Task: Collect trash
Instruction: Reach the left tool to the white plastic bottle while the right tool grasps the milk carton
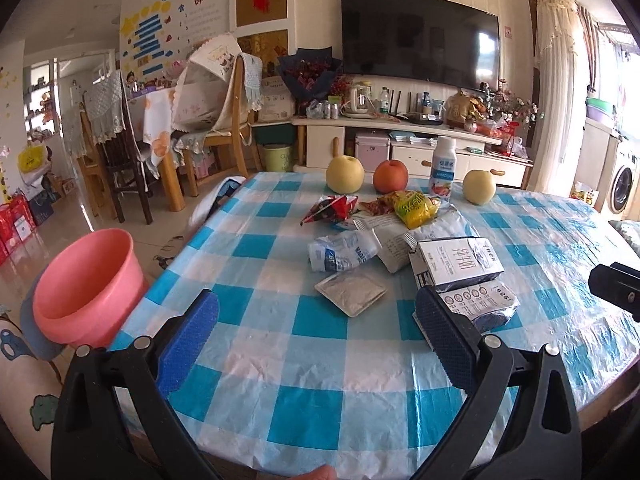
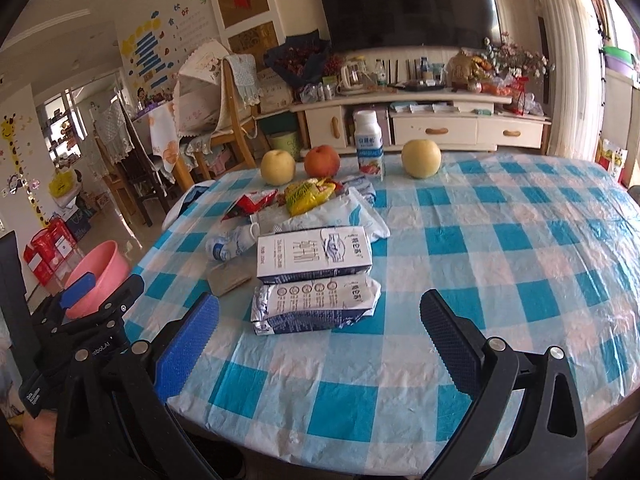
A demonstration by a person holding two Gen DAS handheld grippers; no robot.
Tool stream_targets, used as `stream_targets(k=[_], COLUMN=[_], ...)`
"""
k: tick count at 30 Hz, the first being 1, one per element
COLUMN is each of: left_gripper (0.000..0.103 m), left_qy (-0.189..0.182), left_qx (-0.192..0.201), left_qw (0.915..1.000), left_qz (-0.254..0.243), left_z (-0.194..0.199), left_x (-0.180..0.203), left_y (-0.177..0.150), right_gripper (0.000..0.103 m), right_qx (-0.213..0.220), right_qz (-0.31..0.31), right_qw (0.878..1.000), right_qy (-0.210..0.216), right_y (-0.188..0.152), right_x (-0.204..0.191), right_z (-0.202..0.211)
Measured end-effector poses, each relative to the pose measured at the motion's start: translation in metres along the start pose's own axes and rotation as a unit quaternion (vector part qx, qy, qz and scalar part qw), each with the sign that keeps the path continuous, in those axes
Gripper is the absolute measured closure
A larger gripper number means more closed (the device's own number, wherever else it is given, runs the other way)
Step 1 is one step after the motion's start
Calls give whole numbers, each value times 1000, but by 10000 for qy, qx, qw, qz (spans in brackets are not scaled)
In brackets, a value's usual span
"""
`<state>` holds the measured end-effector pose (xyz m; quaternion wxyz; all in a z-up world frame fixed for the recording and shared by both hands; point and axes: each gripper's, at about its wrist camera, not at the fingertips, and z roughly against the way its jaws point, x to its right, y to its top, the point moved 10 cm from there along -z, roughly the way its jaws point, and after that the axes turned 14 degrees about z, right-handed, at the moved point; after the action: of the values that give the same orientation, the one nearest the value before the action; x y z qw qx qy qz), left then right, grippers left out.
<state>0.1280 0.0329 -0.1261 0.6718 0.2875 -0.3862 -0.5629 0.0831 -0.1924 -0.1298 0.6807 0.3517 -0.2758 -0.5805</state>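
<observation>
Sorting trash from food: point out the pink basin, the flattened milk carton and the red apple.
pink basin [image 1: 86, 280], left wrist view, inner wall.
flattened milk carton [image 2: 316, 308], right wrist view, printed side.
red apple [image 1: 390, 176], left wrist view, front skin.

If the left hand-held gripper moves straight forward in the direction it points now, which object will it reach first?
Probably the flat grey packet: it lies nearest, almost centred ahead of the open left hand-held gripper on the table. The crushed milk carton sits by the right finger. Depth is uncertain.

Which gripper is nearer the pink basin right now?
Left. The left gripper is open beside the pink basin at the table's edge; the right gripper, also open, sits farther along the table from it.
</observation>
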Motion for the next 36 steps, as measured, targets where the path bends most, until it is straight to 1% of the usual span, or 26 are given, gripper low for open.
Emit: stream_targets(k=[2, 3, 7, 8, 11, 13, 15, 18, 19, 20, 22, 25, 28, 31, 34, 36], left_gripper=[4, 4, 4, 4, 4, 4, 4, 7, 13, 22, 28, 28, 28, 28, 28, 28], left_qy=[-163, -186, -63, -31, -99, -27, -84, -198, -207, -216, -276, -329, -579, -689, -557, -648], left_qx=[-11, 4, 150, 101, -149, -241, -379, -538, -550, -549, -634, -791, -882, -927, -1113, -1268], left_qw=[9997, 9994, 9987, 9986, 9977, 9976, 9978, 9981, 9982, 9982, 9976, 9963, 9944, 9933, 9922, 9898], left_qz=[191, 292, 484, 524, 661, 653, 543, 243, 139, 60, -2, -37, 101, 98, 14, 91], left_z=[-9, -12, -29, -34, -50, -60, -73, -92, -97, -103, -115, -136, -147, -157, -174, -179], left_x=[-8, -13, -34, -39, -46, -49, -44, -33, -29, -26, -20, -15, -7, 2, 5, 8], left_y=[-2, -2, 4, 5, 6, 8, 8, 8, 9, 11, 13, 14, 17, 19, 14, 10], right_gripper=[4, 4, 4, 4, 4, 4, 4, 4, 4, 4, 4, 4, 4, 4, 4, 4], right_qx=[-170, -240, -512, -557, -642, -670, -728, -793, -806, -817, -844, -885, -885, -964, -1185, -1446], right_qz=[-51, -84, -184, -191, -263, -306, -339, -386, -377, -369, -335, -237, -223, -179, -263, -483], right_qw=[9998, 9997, 9983, 9980, 9972, 9967, 9959, 9947, 9945, 9943, 9941, 9943, 9946, 9940, 9907, 9850], right_qy=[33, 61, 191, 219, 277, 331, 410, 530, 557, 577, 601, 553, 492, 481, 612, 813], right_y=[-5, -6, -11, -11, -7, -2, 4, 12, 14, 17, 22, 33, 44, 50, 47, 36], right_x=[1, 1, 1, 1, 2, 4, 4, 6, 6, 7, 8, 14, 25, 31, 32, 31], right_z=[-8, -12, -28, -31, -40, -47, -53, -60, -62, -65, -71, -82, -94, -108, -124, -133])
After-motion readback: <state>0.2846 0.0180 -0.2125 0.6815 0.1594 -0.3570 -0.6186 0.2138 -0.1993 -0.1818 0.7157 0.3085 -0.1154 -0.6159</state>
